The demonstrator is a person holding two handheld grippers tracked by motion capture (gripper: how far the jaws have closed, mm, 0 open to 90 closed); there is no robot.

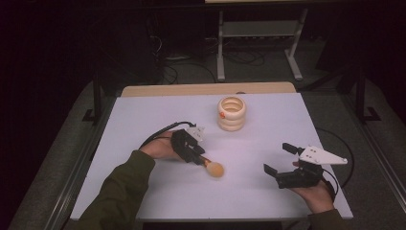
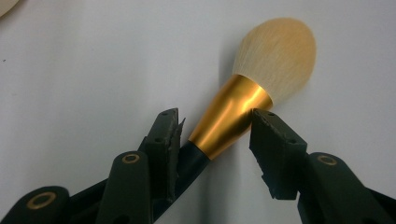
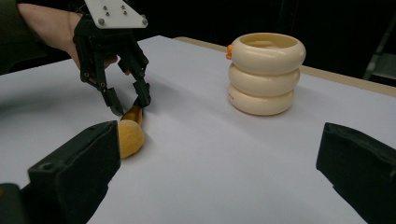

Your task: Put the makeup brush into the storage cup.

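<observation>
A makeup brush (image 1: 214, 168) with a cream head, gold ferrule and black handle lies on the white table (image 1: 158, 115). My left gripper (image 1: 203, 160) reaches down over it from the left, one jaw on each side of the ferrule. In the left gripper view the brush (image 2: 233, 112) lies slantwise between the pads of the left gripper (image 2: 215, 122). One pad touches the ferrule and a thin gap shows at the other, so the jaws stand open. My right gripper (image 1: 277, 159) rests open near the table's right front, apart from the brush (image 3: 129, 137), and faces the left gripper (image 3: 130, 103).
A cream pot (image 1: 231, 113) made of three stacked rings stands at the back middle of the table, with a small orange spot on its side; it appears as the pot (image 3: 266, 72) in the right gripper view. A wooden strip (image 1: 206, 89) edges the far side. Dark floor and a stand lie beyond.
</observation>
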